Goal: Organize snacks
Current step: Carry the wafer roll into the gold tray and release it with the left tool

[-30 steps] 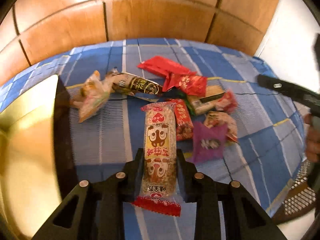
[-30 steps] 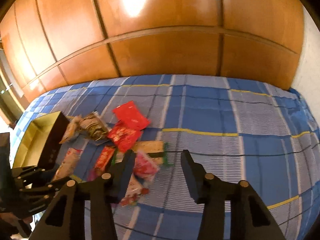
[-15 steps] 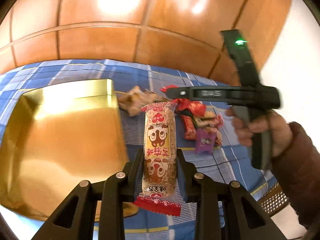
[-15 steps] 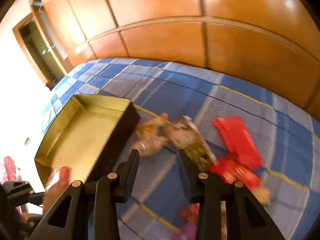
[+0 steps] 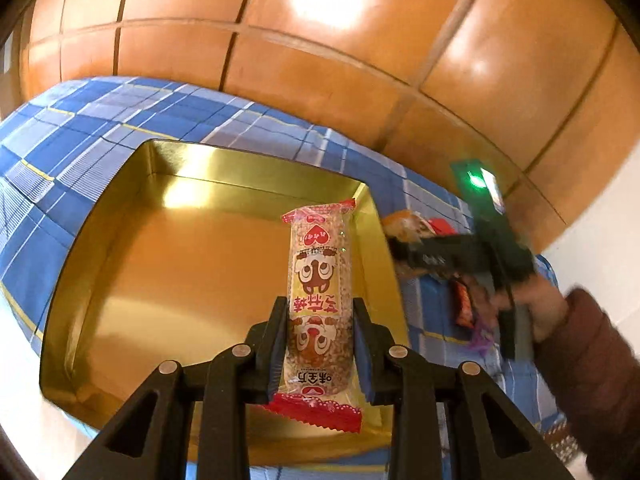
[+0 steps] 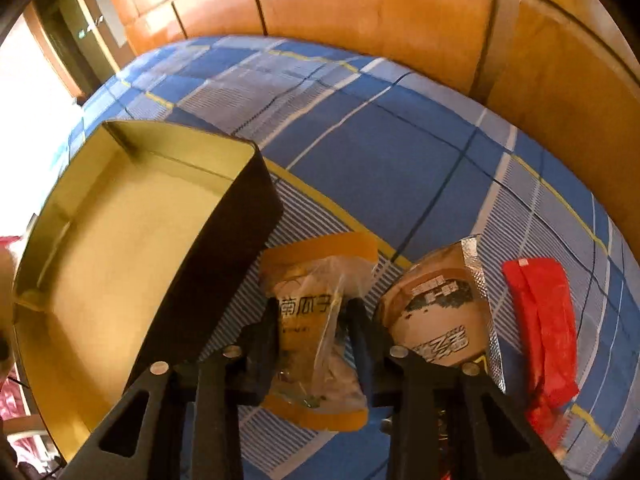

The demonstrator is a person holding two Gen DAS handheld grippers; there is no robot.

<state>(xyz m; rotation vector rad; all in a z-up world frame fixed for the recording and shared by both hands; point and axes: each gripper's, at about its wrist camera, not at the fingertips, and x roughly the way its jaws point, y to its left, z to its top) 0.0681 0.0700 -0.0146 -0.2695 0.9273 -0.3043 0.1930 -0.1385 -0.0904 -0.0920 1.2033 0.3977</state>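
1. Blue plaid cloth (image 6: 400,152) covers the whole surface, with orange-brown wood panelling (image 5: 320,60) behind it.
2. Open gold-lined rectangular tin (image 5: 168,248) sits on the cloth; its dark outer wall is just left of the snack pile.
3. Left gripper (image 5: 320,344) is clamped on a long rice-puff bar in a clear red-trimmed wrapper (image 5: 320,280), held over the tin.
4. Right gripper (image 6: 314,344) straddles a yellow-and-clear seed pouch (image 6: 316,320); can't tell if it's actually pinching.
5. Beside that pouch: a brown foil-edged packet (image 6: 440,312), then a red wrapper (image 6: 544,320).
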